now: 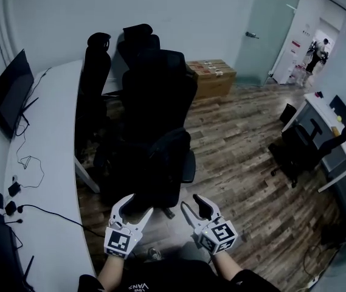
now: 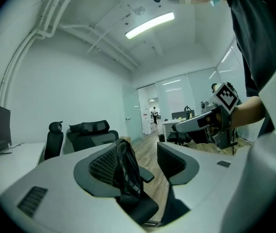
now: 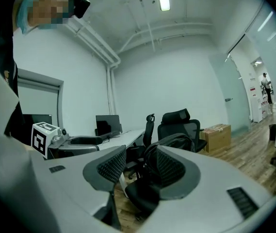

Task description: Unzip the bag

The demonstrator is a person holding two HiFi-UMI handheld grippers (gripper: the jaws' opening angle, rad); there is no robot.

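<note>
Left gripper [image 1: 137,204] and right gripper [image 1: 191,201], both spread and empty, sit short of the bag [image 1: 157,154] at twelve o'clock; unzipping seemingly not begun.

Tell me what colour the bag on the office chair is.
Black; the bag shows best in the right gripper view.

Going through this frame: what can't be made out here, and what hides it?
- Zipper: in the right gripper view the dark bag sits partly behind the pads of the right gripper; in the head view it merges with the black chair.
- Person in the doorway: too small, head view.
- Desk's near end: cut off by the head view's bottom edge.
</note>
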